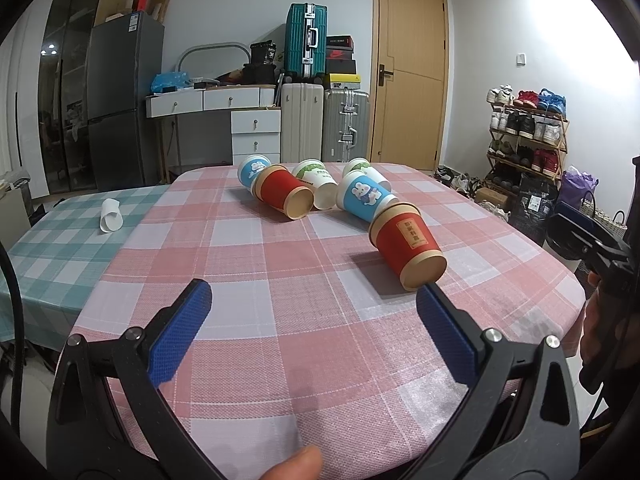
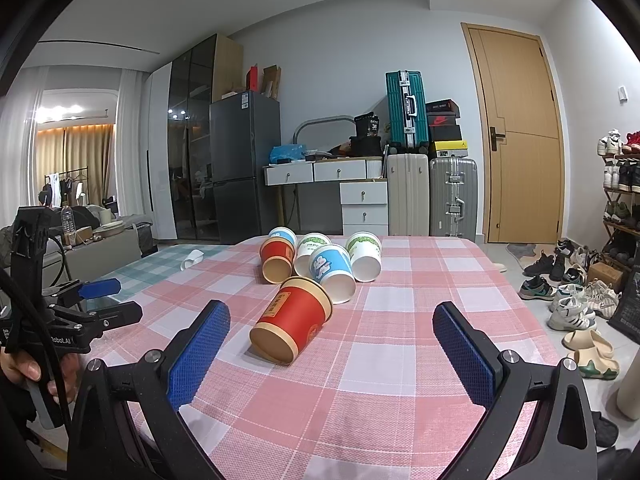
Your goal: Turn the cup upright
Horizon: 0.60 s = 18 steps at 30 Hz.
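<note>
Several paper cups lie on their sides on the pink checked tablecloth. The nearest is a red cup, its base toward the left camera; it also shows in the right wrist view. Behind it lie a blue rabbit cup, another red cup, two white-green cups and another blue cup. My left gripper is open and empty, its right fingertip beside the near red cup's base. My right gripper is open and empty, just short of that cup.
A white paper roll lies on the green checked cloth at the left. The table's right edge drops to the floor with shoes. Suitcases, drawers and a fridge stand behind the table.
</note>
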Motion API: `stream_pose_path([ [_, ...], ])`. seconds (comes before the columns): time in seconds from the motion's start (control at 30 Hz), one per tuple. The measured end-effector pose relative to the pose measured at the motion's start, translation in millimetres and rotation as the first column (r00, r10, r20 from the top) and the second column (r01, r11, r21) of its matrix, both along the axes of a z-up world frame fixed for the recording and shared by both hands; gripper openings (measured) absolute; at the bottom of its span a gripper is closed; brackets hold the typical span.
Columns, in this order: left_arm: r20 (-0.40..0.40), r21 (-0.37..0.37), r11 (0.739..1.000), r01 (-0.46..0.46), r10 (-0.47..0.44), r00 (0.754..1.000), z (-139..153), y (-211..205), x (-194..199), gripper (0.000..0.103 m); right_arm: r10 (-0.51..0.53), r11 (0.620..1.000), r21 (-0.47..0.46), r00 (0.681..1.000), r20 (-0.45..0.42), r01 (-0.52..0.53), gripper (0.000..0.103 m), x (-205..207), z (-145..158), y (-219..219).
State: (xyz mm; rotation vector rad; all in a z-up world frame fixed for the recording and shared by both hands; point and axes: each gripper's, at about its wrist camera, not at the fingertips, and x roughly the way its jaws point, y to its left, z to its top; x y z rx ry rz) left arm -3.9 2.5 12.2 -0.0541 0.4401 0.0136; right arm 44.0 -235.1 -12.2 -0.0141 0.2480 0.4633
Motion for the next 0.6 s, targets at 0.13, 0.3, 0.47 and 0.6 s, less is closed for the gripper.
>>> stream_pose_path([
  [0.13,0.001,0.001,1.0,0.001,-0.001,1.0,0.3,0.2,0.1,0.102,0.0,1.0,-0.001,1.0,0.0,0.0,0.103,1.0,-0.5,0.4],
  [0.3,0.001,0.002,1.0,0.002,-0.002,1.0,0.7,0.2,-0.2,0.102,0.001,1.0,-0.001,1.0,0.0,-0.001,0.103,0.5,-0.7,0.2],
  [0.47,0.002,0.002,1.0,0.0,0.0,1.0,-0.4,0.5,-0.3,0.102,-0.001,1.0,-0.001,1.0,-0.001,0.001,0.103,0.2,-0.6,0.5],
  [0.6,0.001,0.002,1.0,0.001,-0.001,1.0,-0.4,0.4,-0.1,0.102,-0.002,1.0,-0.001,1.0,0.002,0.002,0.103,-0.3,-2.1,0.7],
])
